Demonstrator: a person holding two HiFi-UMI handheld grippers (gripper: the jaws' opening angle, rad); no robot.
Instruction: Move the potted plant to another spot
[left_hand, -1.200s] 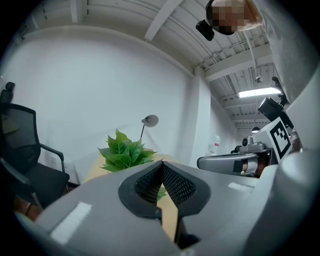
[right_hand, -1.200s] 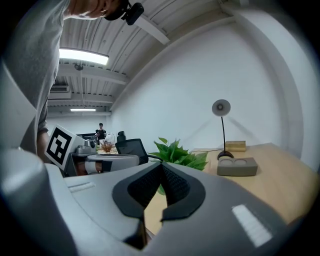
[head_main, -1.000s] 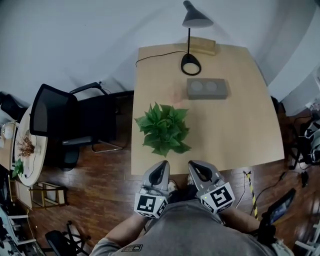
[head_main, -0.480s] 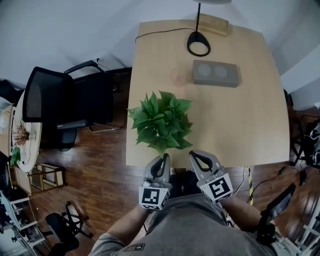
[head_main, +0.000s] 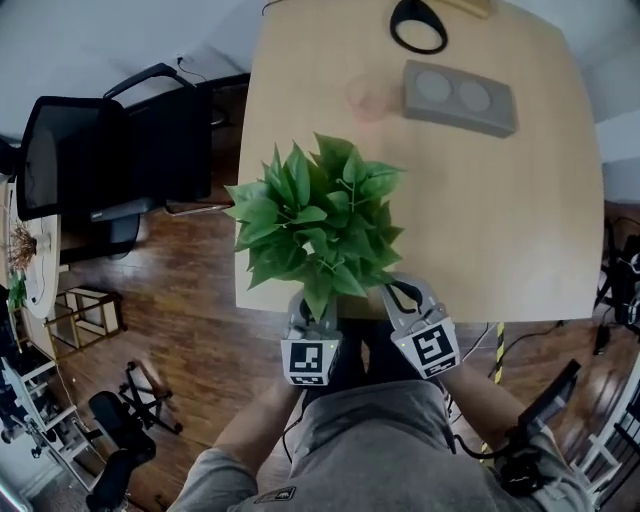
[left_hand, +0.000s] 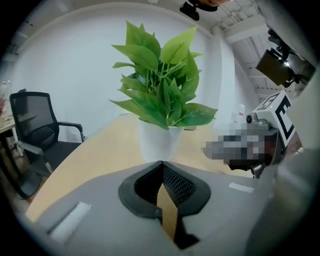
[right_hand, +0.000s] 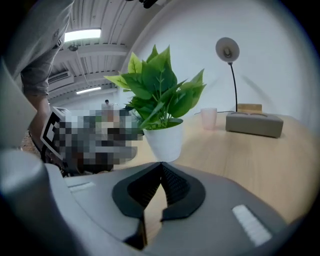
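The potted plant (head_main: 315, 225) stands upright on the pale wooden table (head_main: 500, 200), close to the edge nearest the person and toward that edge's left corner. From the head view its broad green leaves spread wide and hide the pot; both gripper views show the pot (left_hand: 157, 142) as plain white and tapering, resting flat on the tabletop. The left gripper (left_hand: 161, 165) points at the pot from the person's side, its jaws pressed together with nothing between them. In the head view its tips disappear under the overhanging leaves, so whether they touch the pot cannot be told. The right gripper (right_hand: 161, 165) lies just beside it to the right, also closed tight and empty, with the pot ahead and slightly to its left. The two marker cubes sit side by side over the table's edge, in front of the person's grey shirt. Farther across the table, well apart from the plant, a translucent pink cup (right_hand: 208, 118) stands next to a grey block (head_main: 460, 97) with two round recesses in its top. Beyond them is the black base of a desk lamp (head_main: 418, 25), whose thin stem and round head rise in the right gripper view. A black office chair (head_main: 110, 160) stands on the dark wood floor (head_main: 190, 300) off the table's left side.
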